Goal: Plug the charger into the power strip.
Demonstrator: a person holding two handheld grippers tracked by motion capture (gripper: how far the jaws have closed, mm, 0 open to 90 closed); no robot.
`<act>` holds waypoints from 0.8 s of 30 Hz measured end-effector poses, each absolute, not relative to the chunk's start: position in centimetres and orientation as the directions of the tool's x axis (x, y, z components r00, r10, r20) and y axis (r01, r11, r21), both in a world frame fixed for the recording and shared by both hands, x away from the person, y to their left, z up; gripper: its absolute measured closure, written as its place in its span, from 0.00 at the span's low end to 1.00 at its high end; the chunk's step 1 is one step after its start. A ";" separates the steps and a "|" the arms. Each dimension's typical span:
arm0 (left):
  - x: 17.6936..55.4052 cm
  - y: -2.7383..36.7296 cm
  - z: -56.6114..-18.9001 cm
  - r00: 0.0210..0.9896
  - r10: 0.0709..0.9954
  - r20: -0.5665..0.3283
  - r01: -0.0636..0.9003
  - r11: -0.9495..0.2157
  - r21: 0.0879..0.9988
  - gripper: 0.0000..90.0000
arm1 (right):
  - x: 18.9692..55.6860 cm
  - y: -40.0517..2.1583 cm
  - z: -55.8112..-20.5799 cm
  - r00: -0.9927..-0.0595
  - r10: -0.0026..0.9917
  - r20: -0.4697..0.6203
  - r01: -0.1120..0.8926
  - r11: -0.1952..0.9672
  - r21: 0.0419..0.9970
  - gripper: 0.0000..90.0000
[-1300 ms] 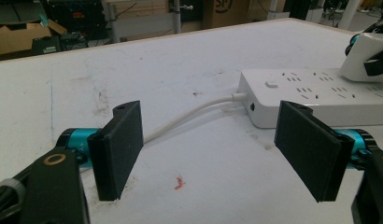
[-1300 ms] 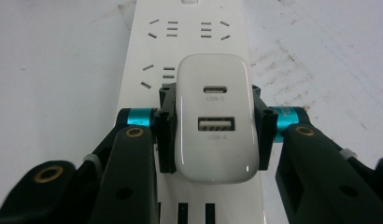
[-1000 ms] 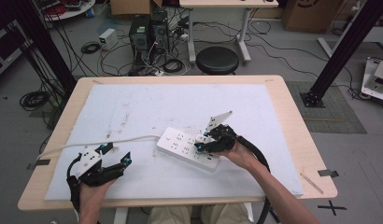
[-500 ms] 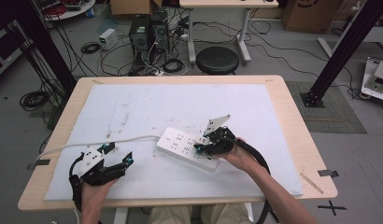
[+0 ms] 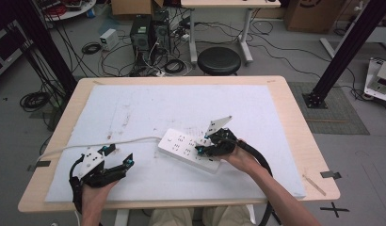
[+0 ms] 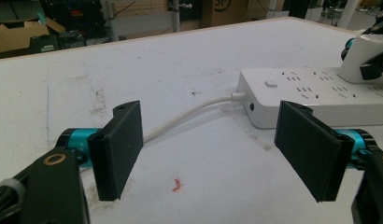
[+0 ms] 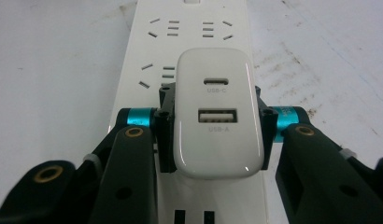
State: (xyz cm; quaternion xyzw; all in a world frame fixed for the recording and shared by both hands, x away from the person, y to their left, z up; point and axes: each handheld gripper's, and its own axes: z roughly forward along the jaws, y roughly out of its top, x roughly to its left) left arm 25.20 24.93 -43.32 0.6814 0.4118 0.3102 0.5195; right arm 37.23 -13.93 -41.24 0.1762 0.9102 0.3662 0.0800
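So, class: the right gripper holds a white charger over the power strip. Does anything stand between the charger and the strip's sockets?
Nothing visible does. The right gripper is shut on the charger, which sits directly over the power strip. The sockets beyond it are bare. Whether the prongs are already in cannot be seen. The left gripper waits open, apart.

A white-covered wooden table (image 5: 294,117) carries a white power strip (image 5: 184,147).

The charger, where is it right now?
In the right gripper view the white charger sits squeezed in the right claw, right over the power strip on the table.
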 end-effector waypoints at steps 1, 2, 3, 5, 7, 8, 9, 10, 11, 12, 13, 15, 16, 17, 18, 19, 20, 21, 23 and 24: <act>25.2 24.9 -43.3 0.466 0.885 -0.010 0.238 -0.115 0.964 0.26 | 37.4 -13.9 -41.4 -0.927 0.376 -0.008 0.263 0.663 0.701 0.71; 25.1 25.0 -43.2 0.465 0.885 -0.012 0.237 -0.112 0.965 0.26 | 37.3 -13.9 -41.3 -0.925 0.380 -0.007 0.268 0.666 0.696 0.71; 25.1 25.1 -43.1 0.464 0.886 -0.006 0.235 -0.117 0.965 0.26 | 37.4 -13.9 -41.3 -0.926 0.376 -0.011 0.263 0.667 0.697 0.71; 25.0 25.4 -43.0 0.461 0.888 -0.005 0.236 -0.117 0.965 0.26 | 37.4 -13.9 -41.3 -0.927 0.375 -0.008 0.264 0.669 0.695 0.71; 25.0 25.6 -42.9 0.455 0.890 -0.007 0.234 -0.112 0.966 0.26 | 37.4 -13.9 -41.3 -0.927 0.376 -0.006 0.267 0.670 0.693 0.71; 24.9 25.7 -42.9 0.453 0.892 -0.008 0.232 -0.109 0.967 0.26 | 37.4 -13.8 -41.2 -0.927 0.375 -0.007 0.267 0.674 0.689 0.71; 24.9 25.7 -42.9 0.454 0.891 -0.008 0.235 -0.112 0.966 0.26 | 37.4 -13.8 -41.2 -0.926 0.377 -0.007 0.269 0.674 0.689 0.71; 24.9 25.8 -42.9 0.450 0.893 -0.008 0.234 -0.109 0.966 0.26 | 37.4 -13.8 -41.2 -0.926 0.378 -0.006 0.270 0.673 0.689 0.71; 24.9 25.8 -42.9 0.450 0.893 -0.008 0.234 -0.109 0.966 0.26 | 37.4 -13.8 -41.2 -0.926 0.378 -0.006 0.270 0.673 0.689 0.71; 25.0 25.8 -43.0 0.448 0.894 -0.009 0.234 -0.107 0.966 0.26 | 37.4 -13.8 -41.2 -0.926 0.378 -0.005 0.273 0.676 0.685 0.71; 25.0 25.8 -43.0 0.449 0.894 -0.013 0.236 -0.105 0.966 0.26 | 37.4 -13.8 -41.2 -0.926 0.377 -0.005 0.271 0.674 0.687 0.71; 25.0 25.7 -43.0 0.449 0.893 -0.010 0.234 -0.106 0.966 0.26 | 37.4 -13.9 -41.2 -0.927 0.376 -0.004 0.270 0.673 0.688 0.70; 25.1 25.6 -43.0 0.452 0.892 -0.010 0.233 -0.107 0.966 0.26 | 37.5 -13.9 -41.2 -0.928 0.373 -0.003 0.268 0.672 0.690 0.70; 25.1 25.6 -43.0 0.453 0.891 -0.010 0.231 -0.106 0.967 0.26 | 37.5 -13.9 -41.2 -0.927 0.375 0.002 0.273 0.670 0.691 0.70; 25.1 25.6 -42.9 0.454 0.891 -0.009 0.230 -0.107 0.967 0.26 | 37.5 -13.9 -41.2 -0.927 0.375 -0.002 0.271 0.672 0.689 0.70; 25.1 25.6 -42.9 0.454 0.891 -0.008 0.229 -0.108 0.967 0.26 | 37.5 -13.8 -41.2 -0.926 0.378 0.003 0.276 0.672 0.687 0.70; 25.1 25.5 -42.9 0.453 0.891 -0.008 0.228 -0.107 0.968 0.26 | 37.4 -13.8 -41.1 -0.925 0.380 0.004 0.279 0.671 0.687 0.70; 25.1 25.5 -42.9 0.452 0.892 -0.007 0.227 -0.107 0.968 0.26 | 37.5 -13.9 -41.2 -0.924 0.382 0.002 0.279 0.669 0.689 0.70; 25.1 25.5 -42.9 0.451 0.892 -0.010 0.226 -0.104 0.969 0.26 | 37.5 -13.9 -41.2 -0.925 0.381 0.003 0.277 0.668 0.691 0.70; 25.1 25.5 -42.9 0.451 0.893 -0.009 0.227 -0.105 0.968 0.26 | 37.5 -13.9 -41.2 -0.925 0.380 0.005 0.278 0.668 0.691 0.70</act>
